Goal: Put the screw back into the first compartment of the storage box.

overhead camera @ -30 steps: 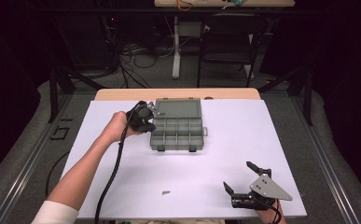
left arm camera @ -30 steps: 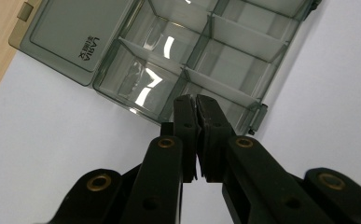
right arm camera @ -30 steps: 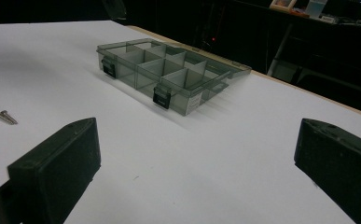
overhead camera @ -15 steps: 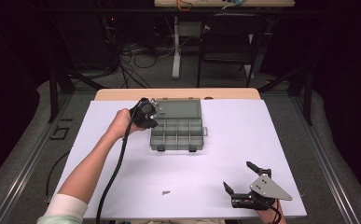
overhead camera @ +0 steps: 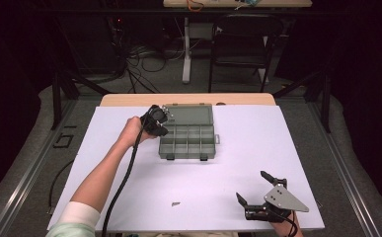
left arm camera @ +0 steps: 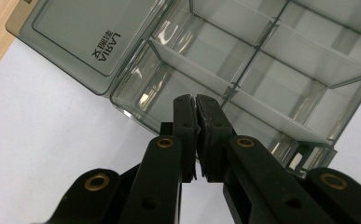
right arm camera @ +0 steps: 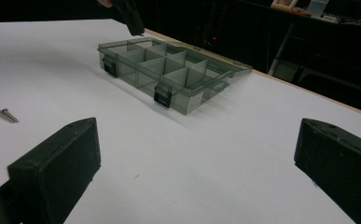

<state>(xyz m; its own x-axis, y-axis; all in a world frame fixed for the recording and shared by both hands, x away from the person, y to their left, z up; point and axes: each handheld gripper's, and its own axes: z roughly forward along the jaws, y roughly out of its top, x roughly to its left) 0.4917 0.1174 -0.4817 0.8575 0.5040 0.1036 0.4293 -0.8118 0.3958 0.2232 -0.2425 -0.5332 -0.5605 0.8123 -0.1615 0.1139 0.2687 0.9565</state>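
A smoky grey compartment box lies open at the table's middle back, its lid flat behind it. My left gripper hovers over the box's left back corner. In the left gripper view its jaws are pressed together above an empty compartment, and nothing shows between them. The lid carries a printed label. My right gripper rests near the front right of the table, wide open with nothing between its pads. Two small screws lie together at the front middle, to its left.
A white sheet covers the table, with a wooden edge at the back. The box's black latches face the front. Beyond the table stand a chair and floor cables. My left gripper's cable trails along the forearm.
My left gripper has edged slightly right and back over the box's corner. The right gripper, the box and the screws have not moved.
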